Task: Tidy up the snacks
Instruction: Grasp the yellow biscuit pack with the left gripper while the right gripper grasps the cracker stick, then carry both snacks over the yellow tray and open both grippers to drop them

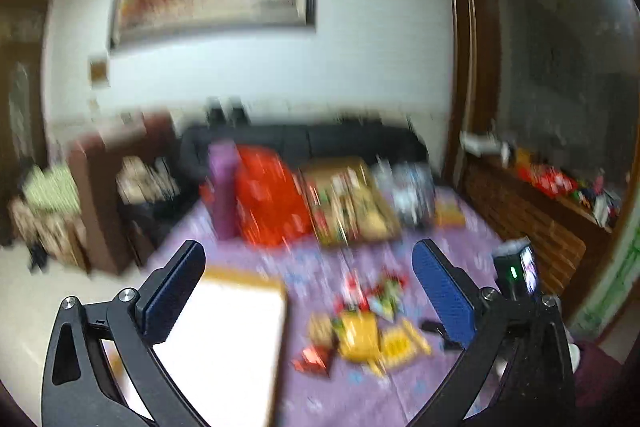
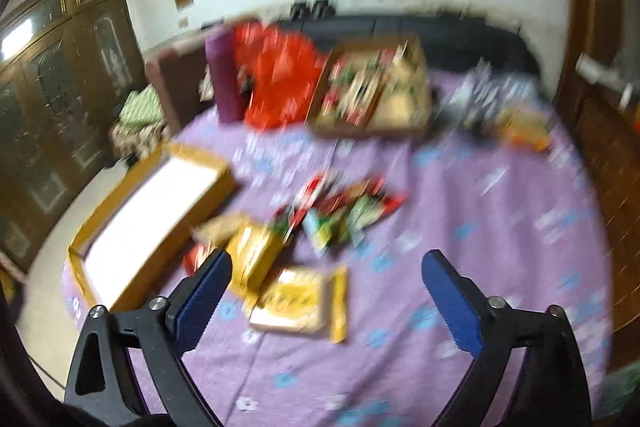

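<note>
We find the snack packets (image 2: 320, 227) heaped mid-bed on the purple bedspread (image 2: 480, 227), an open yellow box (image 2: 152, 211) to their left. Left gripper (image 1: 308, 291) and right gripper (image 2: 326, 301) fingers: apart, holding nothing. Both views blurred.

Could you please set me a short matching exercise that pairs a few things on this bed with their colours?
Things:
1. bedsheet
2. empty box, inside
3. bag by the far box
4. flat packet nearest the right hand-held gripper

Colours:
A. red
B. white
C. yellow
D. purple with pale flowers

Pairs: 1-D, 2-B, 3-A, 4-C
</note>
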Demonstrator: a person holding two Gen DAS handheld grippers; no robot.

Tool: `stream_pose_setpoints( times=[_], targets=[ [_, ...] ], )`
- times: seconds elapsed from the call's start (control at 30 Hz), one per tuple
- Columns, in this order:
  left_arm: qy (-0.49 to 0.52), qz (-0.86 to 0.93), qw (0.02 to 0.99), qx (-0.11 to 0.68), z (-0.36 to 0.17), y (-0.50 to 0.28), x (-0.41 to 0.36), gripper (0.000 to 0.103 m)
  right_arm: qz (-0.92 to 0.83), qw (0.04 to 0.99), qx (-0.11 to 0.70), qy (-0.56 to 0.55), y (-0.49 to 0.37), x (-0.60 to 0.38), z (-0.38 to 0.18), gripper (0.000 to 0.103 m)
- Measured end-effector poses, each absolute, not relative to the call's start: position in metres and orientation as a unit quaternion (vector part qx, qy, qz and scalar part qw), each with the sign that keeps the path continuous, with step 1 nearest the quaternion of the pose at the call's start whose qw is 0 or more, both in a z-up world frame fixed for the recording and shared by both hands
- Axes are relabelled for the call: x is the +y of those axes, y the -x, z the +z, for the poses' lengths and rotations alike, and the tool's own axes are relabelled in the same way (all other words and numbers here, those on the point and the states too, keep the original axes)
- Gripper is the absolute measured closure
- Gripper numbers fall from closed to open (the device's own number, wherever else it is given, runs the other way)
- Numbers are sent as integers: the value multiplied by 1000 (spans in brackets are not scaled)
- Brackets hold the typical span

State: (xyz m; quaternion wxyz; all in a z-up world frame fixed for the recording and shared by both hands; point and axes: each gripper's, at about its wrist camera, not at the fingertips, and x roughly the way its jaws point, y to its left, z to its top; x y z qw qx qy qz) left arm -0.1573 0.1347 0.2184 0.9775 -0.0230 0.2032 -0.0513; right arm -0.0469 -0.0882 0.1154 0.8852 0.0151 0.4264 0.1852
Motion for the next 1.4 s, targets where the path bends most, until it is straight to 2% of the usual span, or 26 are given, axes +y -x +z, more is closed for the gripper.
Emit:
stream_pose_setpoints(
  times=[0.03, 0.07, 0.13, 0.33, 0.57, 0.77, 0.8, 0.83, 0.97, 1.07, 1.23, 1.4],
  targets=[
    [27, -65, 971, 228, 202, 145, 129, 0, 191, 875, 443, -33, 43, -88, 101, 29],
    [30, -75, 965, 251, 185, 133, 125, 0, 196, 867, 455, -54, 41, -89, 88, 32],
    [42, -94, 950, 296, 157, 114, 112, 7, 188, 865, 456, -86, 42, -100, 71, 32],
    [40, -119, 916, 380, 96, 71, 75, 8, 168, 873, 442, -121, 48, -137, 59, 29],
    [6, -108, 898, 425, 54, 32, 47, 8, 160, 871, 440, -145, 43, -161, 41, 29],
    [-38, -115, 892, 436, 42, 18, 28, 9, 174, 867, 443, -150, 42, -159, 36, 29],
    [-45, -117, 891, 437, 40, 16, 26, 27, 175, 867, 443, -149, 42, -158, 35, 29],
    [-52, -114, 887, 444, 37, 15, 23, 60, 174, 867, 444, -148, 42, -158, 35, 29],
    [-41, -108, 885, 450, 35, 18, 28, 61, 169, 868, 444, -143, 41, -158, 32, 29],
    [21, -121, 889, 441, 43, 28, 49, 61, 160, 870, 446, -133, 41, -157, 30, 29],
    [118, -129, 905, 388, 76, 69, 103, 61, 158, 880, 434, -109, 47, -147, 38, 28],
    [147, -95, 927, 331, 105, 110, 156, 61, 208, 874, 426, -103, 57, -117, 63, 28]
  ],
)
